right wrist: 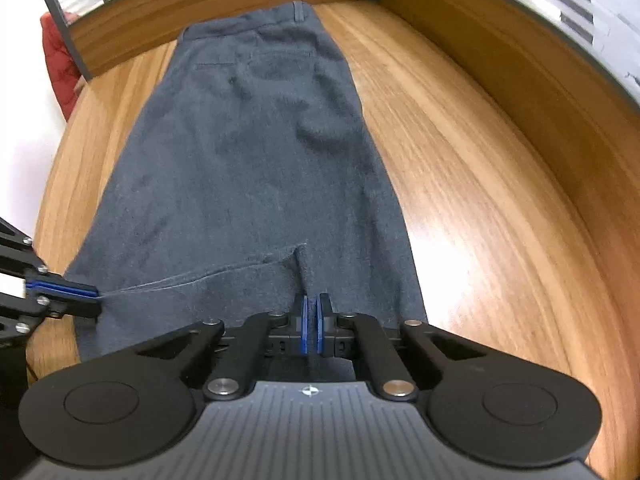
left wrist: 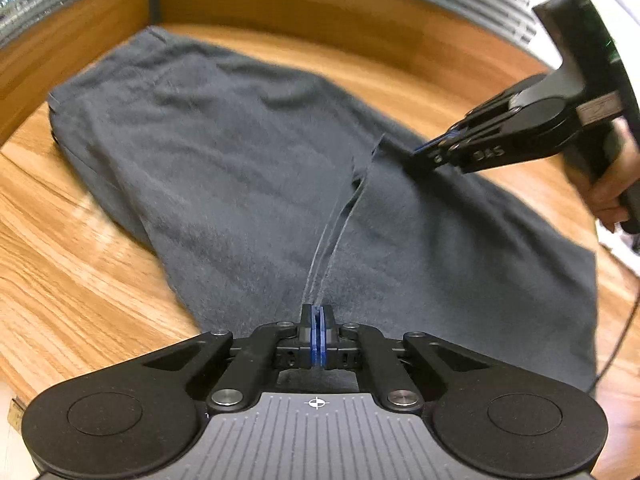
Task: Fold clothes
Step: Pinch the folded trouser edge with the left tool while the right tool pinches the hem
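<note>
A pair of dark grey trousers (left wrist: 224,160) lies folded lengthwise on the wooden table (left wrist: 72,280), waistband at the far end, and also shows in the right wrist view (right wrist: 248,152). My left gripper (left wrist: 317,316) is shut on the hem edge of the upper leg, which is pulled taut. It also shows at the left of the right wrist view (right wrist: 94,294). My right gripper (right wrist: 311,306) is shut on the other corner of the same hem, and shows in the left wrist view (left wrist: 418,152). The hem is lifted a little between them.
A raised wooden wall (right wrist: 520,64) runs along the table's far and right sides. A red padded item (right wrist: 56,60) sits beyond the table's left edge. A dark cable (left wrist: 616,344) hangs at the right. Bare wood (right wrist: 480,200) lies right of the trousers.
</note>
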